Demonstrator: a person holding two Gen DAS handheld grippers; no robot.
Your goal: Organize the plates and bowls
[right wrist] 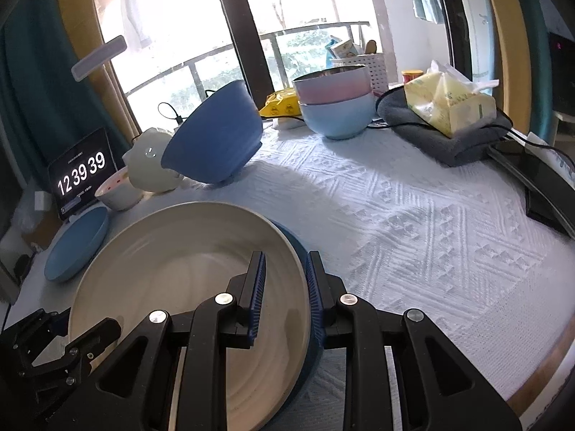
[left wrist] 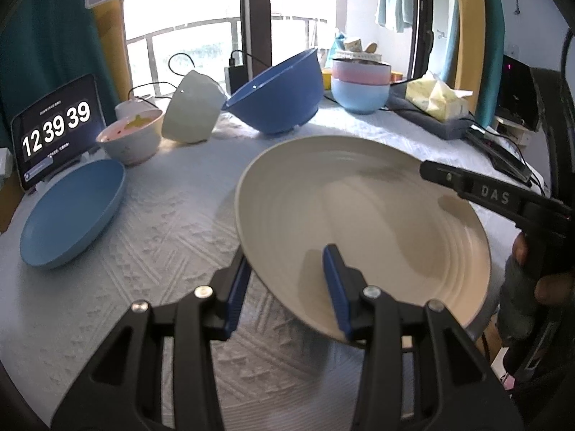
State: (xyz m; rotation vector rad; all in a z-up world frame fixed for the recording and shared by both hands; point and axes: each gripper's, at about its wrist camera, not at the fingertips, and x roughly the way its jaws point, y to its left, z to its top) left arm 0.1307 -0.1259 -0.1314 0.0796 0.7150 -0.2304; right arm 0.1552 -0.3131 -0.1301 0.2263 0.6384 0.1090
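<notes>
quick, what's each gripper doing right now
left gripper: closed on the near rim of the cream plate.
right gripper: closed on the same plate's opposite rim.

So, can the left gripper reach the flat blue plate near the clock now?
Probably not yet. The left gripper is shut on the rim of the big cream plate, which the right gripper also holds. The blue plate itself lies uncovered on the cloth.

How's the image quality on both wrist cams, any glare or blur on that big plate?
Left wrist: window blown out white, cream plate slightly motion-smeared. Right wrist: plate sharper, sunlight patch on the tablecloth, fisheye bending the frames.
</notes>
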